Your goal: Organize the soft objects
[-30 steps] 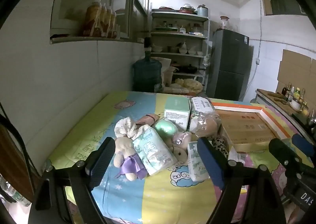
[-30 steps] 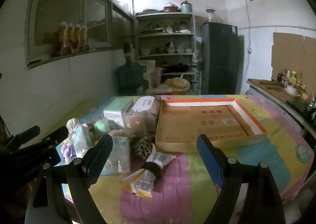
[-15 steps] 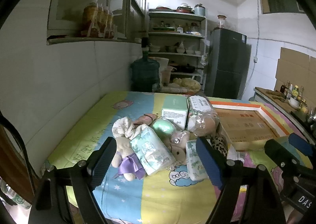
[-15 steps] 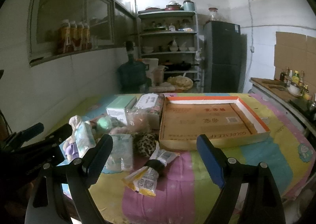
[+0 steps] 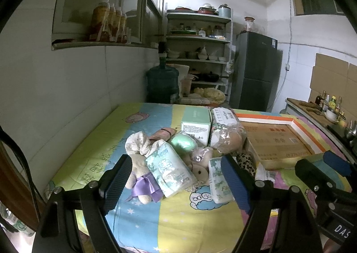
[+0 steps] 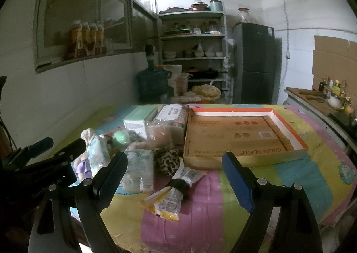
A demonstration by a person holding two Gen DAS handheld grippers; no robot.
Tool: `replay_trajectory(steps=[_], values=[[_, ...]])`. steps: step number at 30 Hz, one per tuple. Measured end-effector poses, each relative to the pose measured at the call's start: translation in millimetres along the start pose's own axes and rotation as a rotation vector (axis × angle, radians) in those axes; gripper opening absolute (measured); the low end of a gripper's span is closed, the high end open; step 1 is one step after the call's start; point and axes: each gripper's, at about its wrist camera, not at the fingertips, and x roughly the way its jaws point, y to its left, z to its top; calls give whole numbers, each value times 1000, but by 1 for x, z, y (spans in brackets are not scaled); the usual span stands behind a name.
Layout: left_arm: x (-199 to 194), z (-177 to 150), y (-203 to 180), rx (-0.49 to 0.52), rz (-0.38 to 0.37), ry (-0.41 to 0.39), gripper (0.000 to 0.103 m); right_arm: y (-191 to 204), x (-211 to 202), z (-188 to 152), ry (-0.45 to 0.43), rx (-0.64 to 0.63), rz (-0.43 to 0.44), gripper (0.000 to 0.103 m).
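Observation:
A pile of soft things lies on the colourful table cloth: a plush toy with a purple bow, a tissue pack, a green ball, a bagged plush and a leopard-print piece. A shallow cardboard tray with an orange rim lies to the right. My left gripper is open and empty, in front of the pile. My right gripper is open and empty, above a snack packet.
A green box and a labelled pack stand behind the pile. A water jug, shelves and a dark fridge stand beyond the table. A counter with bottles is at the right.
Both grippers have moved slightly; the left wrist view has drifted a little toward the pile. Nothing was taken hold of or moved on the table.

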Motion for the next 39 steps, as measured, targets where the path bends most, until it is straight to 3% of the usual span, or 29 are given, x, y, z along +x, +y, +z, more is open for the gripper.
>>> replay_trajectory(steps=[27,39], values=[[-1,0,2,-3,-4,3,82,5,-1,1,-1,0,8,88],[3,-5,12,-21,6,2,82,11,6,-9,17,-3,52,88]])
